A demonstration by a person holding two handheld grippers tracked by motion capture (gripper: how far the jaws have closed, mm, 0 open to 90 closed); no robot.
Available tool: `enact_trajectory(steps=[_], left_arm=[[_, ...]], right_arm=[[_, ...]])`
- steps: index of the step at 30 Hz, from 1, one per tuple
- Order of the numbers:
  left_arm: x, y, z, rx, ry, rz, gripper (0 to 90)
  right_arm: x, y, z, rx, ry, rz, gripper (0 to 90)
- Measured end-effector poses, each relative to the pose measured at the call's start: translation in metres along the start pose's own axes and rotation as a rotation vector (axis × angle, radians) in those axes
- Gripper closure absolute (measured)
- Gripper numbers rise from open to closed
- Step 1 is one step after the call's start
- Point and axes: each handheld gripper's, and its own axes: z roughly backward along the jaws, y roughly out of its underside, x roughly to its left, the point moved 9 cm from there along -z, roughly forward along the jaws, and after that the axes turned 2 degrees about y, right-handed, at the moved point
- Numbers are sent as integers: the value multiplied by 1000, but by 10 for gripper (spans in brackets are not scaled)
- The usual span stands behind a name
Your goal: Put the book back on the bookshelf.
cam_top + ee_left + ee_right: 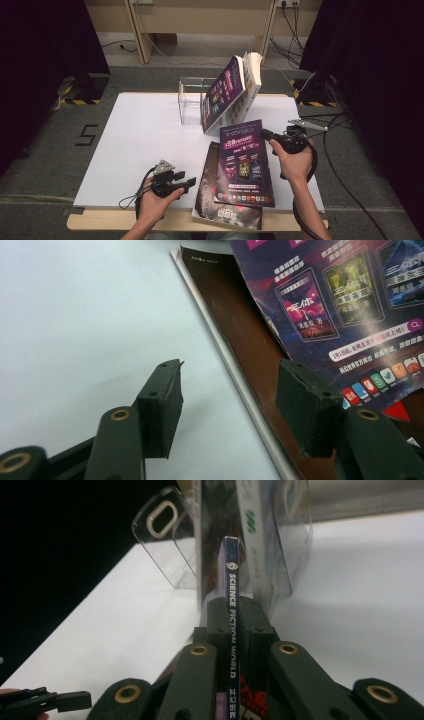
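Note:
My right gripper (265, 134) is shut on the spine of a thin purple magazine (245, 162) and holds it tilted above the table. In the right gripper view the blue spine (232, 610), printed SCIENCE FICTION WORLD, stands on edge between my pressed jaws (233, 615). Beneath it a dark brown magazine (212, 192) lies flat at the table's front edge. My left gripper (189, 182) hovers open just left of that magazine. In the left gripper view my jaws (227, 390) straddle the brown magazine's (240, 335) pale edge without touching it, and the purple magazine's cover (345, 305) hangs above.
A clear acrylic holder (190, 102) stands at the back middle of the white table (145, 145). A purple magazine (225, 95) and a thicker pale book (251, 82) lean against it. The holder's walls (165, 545) rise straight ahead of my right gripper. Cables run along the floor at right.

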Motion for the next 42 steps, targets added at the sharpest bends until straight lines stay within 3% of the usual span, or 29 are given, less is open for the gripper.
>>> enact_trajectory(steps=[16,42], left_arm=[[7,-1,1,-13,-15,12,424],[12,-5,5,-42,-34,22,418]], right_arm=[[43,-26,25,-148,-65,113,853],[81,-62,28,-256,-125,145,854]])
